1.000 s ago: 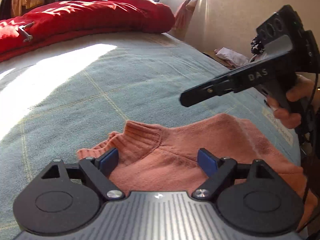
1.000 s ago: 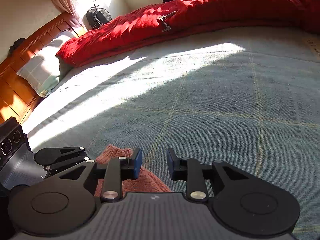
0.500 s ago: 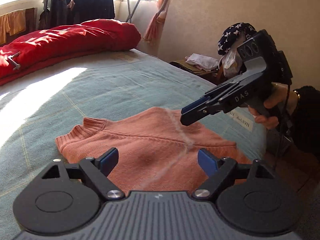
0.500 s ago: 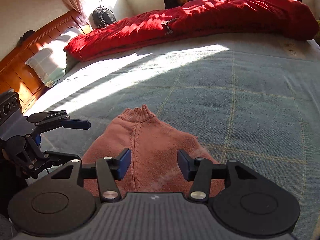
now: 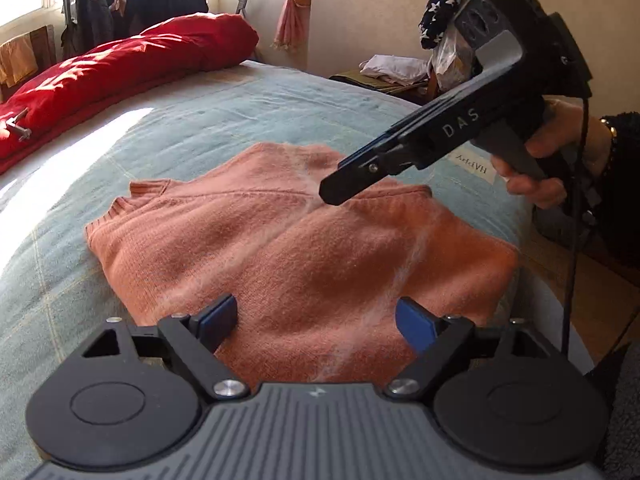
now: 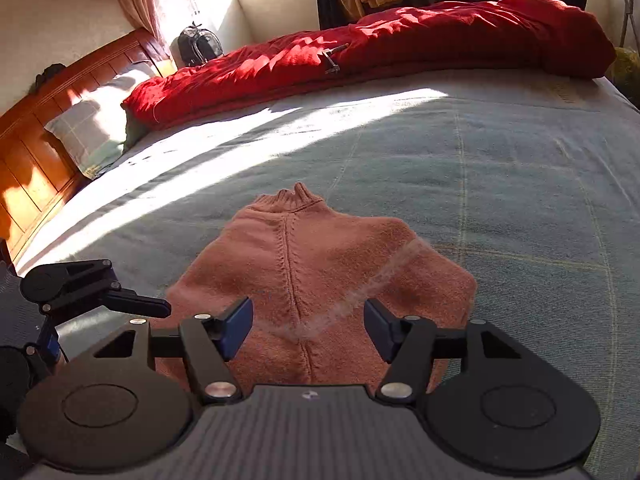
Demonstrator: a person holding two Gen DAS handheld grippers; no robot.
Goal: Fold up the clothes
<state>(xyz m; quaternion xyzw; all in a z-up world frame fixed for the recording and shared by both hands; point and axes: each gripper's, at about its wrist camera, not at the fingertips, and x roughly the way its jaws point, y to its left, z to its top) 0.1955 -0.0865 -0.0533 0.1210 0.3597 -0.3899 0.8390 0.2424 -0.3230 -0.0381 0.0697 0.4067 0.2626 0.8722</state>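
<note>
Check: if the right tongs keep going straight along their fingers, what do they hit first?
Most likely the folded pink sweater on the bed. The open right tongs angle down at it, nothing between. Height above the knit is unclear.

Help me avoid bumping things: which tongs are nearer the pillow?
Left. The left tongs hover beside the sweater on the pillow's side; right tongs hover over the sweater, farther off.

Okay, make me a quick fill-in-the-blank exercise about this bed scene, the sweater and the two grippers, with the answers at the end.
1. The sweater lying on the bed is ____ in colour.
2. The left hand-held gripper has its jaws ____.
3. The quilt bunched along the far side is ____.
4. The right hand-held gripper holds ____.

Missing words: orange; open; red; nothing
</note>
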